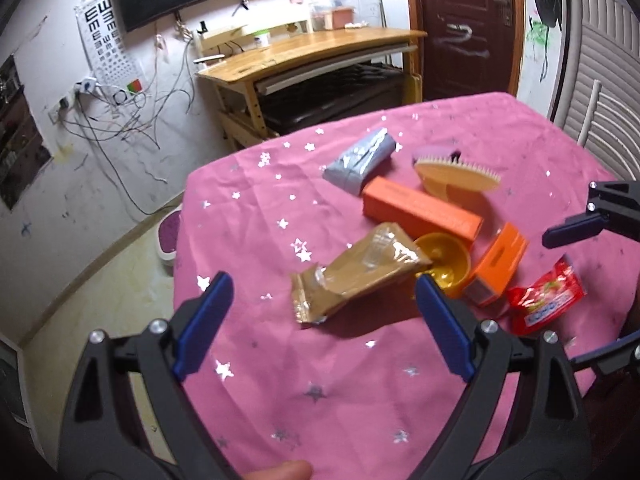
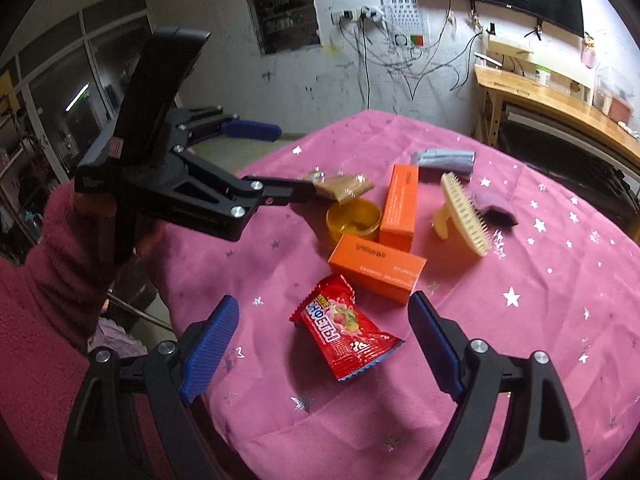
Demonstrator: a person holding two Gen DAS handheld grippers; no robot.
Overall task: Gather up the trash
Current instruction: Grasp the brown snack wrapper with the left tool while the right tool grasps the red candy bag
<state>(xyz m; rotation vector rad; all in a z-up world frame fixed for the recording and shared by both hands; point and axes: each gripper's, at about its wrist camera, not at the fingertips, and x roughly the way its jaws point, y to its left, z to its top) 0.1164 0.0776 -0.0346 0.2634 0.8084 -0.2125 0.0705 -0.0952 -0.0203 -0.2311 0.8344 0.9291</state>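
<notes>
- Right now left gripper (image 1: 324,316) is spread wide, empty, just short of the brown wrapper (image 1: 356,272) resting against the yellow tub (image 1: 448,260).
- Right gripper (image 2: 320,332) also wide, straddling the red candy bag (image 2: 344,336) on the pink cloth (image 2: 520,340).
- Drop low, pinch each mid-body, avoid the crinkly edges.

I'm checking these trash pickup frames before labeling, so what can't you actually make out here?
- Yellow tub: left wrist view, near rim hidden by the brown wrapper.
- Short orange box: left wrist view, printing too blurred to read.
- Left hand-held gripper: right wrist view, one fingertip overlaps the brown wrapper; contact unclear.
- Purple item: right wrist view, partly behind the cream brush, unidentifiable.
</notes>
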